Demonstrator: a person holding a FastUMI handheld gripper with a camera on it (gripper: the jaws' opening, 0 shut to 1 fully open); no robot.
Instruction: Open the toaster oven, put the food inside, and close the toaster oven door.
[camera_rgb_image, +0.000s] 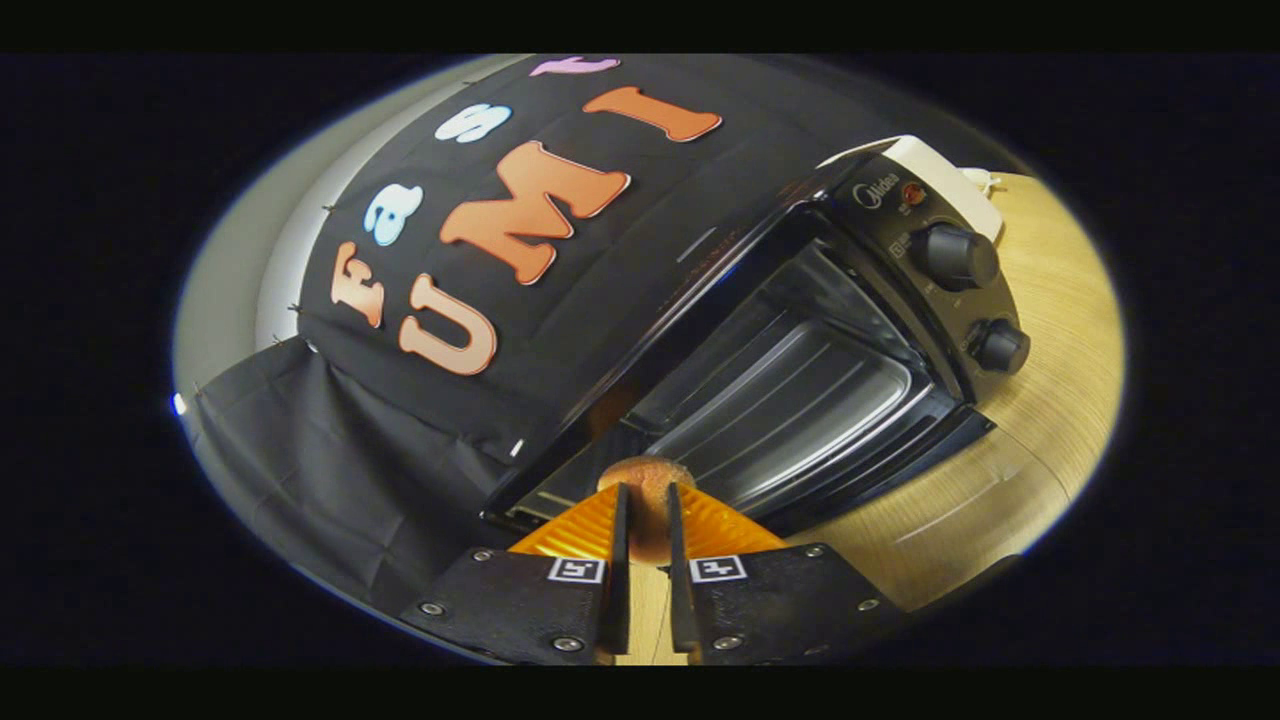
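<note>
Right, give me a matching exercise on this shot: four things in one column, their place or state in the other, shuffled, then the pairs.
Things:
1. bread roll
2. oven door
3. knobs
4. table

Places or states:
A. light wood, under the toaster oven
B. on the black control panel beside the oven cavity
C. pinched between the fingers of the gripper
D. lowered open, just ahead of the fingers

Pairs: 1-C, 2-D, 3-B, 4-A

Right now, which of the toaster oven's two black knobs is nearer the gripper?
The lower knob, the one closer to the wooden table. The other knob sits beyond it, just under the red indicator light. The gripper holds the bread roll.
</note>
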